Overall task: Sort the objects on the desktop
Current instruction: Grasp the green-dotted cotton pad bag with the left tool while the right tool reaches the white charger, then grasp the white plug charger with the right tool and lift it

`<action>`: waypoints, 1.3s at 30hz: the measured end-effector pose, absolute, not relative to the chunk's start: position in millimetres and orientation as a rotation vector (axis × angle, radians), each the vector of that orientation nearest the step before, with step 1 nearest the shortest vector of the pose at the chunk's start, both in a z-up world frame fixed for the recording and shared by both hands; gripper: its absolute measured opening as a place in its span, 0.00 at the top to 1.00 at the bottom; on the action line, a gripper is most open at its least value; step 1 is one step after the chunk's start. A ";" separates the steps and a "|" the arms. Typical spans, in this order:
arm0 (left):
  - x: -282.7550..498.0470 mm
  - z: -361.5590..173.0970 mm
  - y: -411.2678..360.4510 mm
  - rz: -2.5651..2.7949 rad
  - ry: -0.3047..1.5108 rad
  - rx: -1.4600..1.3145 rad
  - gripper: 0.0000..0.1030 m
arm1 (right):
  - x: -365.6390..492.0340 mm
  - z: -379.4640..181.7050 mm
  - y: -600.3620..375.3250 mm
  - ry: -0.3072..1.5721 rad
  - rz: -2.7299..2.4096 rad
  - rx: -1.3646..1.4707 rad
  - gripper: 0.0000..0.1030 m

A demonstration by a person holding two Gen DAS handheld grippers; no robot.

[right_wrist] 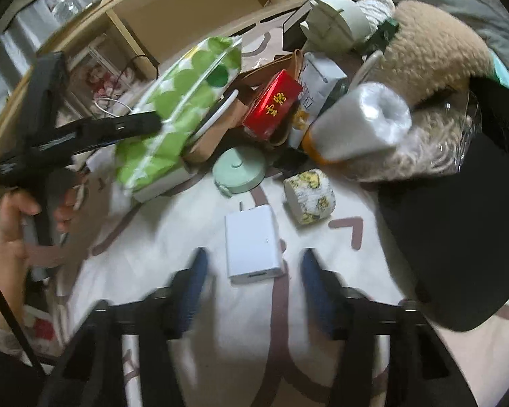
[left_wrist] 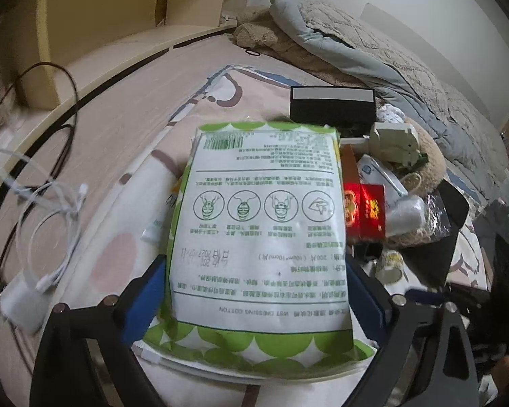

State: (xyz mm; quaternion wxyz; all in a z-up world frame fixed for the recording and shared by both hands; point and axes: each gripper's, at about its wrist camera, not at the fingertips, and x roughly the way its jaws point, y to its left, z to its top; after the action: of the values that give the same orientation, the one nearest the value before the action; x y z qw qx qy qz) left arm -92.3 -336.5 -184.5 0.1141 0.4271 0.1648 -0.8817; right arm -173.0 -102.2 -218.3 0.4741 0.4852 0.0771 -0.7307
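The left gripper [left_wrist: 258, 291] squeezes its two blue fingers [left_wrist: 149, 295] on the sides of a green and white cotton pad pack [left_wrist: 264, 220], so it is holding the pack. The pack fills the middle of the left wrist view, and its long side runs straight away from the tongs toward the top of the frame. It is a soft, flat plastic bag with green dots, small print and little drawings on it. In the right wrist view the same pack sits at the upper left, lifted a bit over the pile. The right gripper [right_wrist: 254, 285] is spread wide and holds nothing. Just in front of it, low in the middle of the frame, lies a small white box [right_wrist: 252, 246] between the two blue fingertips. It looks hard and smooth, with round corners, and its long side points away from the tongs too. So the right hand is the nearer one for it, and it likely only has to go forward a little and close. Farther up are a mint green round thing [right_wrist: 239, 171], a tissue roll with yellow pictures [right_wrist: 310, 196], a shiny red box [right_wrist: 271, 108] and a fluffy tan cushion [right_wrist: 434, 51]. All of it rests on a pale sheet [right_wrist: 152, 254] with brown marks.
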 end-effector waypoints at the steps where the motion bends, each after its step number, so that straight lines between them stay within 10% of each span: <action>1: -86.9 -182.3 -335.4 -2.586 0.473 1.251 0.06 | -173.0 -218.2 -104.1 0.198 -1.788 1.180 0.40; 7: -47.2 -179.7 -326.4 -2.585 0.454 1.296 0.06 | -175.7 -221.7 -121.9 0.254 -1.778 1.167 0.41; 13: -8.2 -189.1 -315.5 -2.562 0.418 1.426 0.06 | -170.2 -228.6 -130.9 0.341 -1.777 1.154 0.63; 39: -28.5 -187.1 -306.0 -2.526 0.522 1.409 0.07 | -116.8 -205.4 -60.1 0.475 -1.718 1.169 0.64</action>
State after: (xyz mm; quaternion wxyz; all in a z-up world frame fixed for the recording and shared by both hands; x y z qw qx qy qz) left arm -28.5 -306.0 -187.1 0.1009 0.4770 0.1767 -0.8550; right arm -116.8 -60.1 -205.4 0.4839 0.4798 0.1950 -0.7054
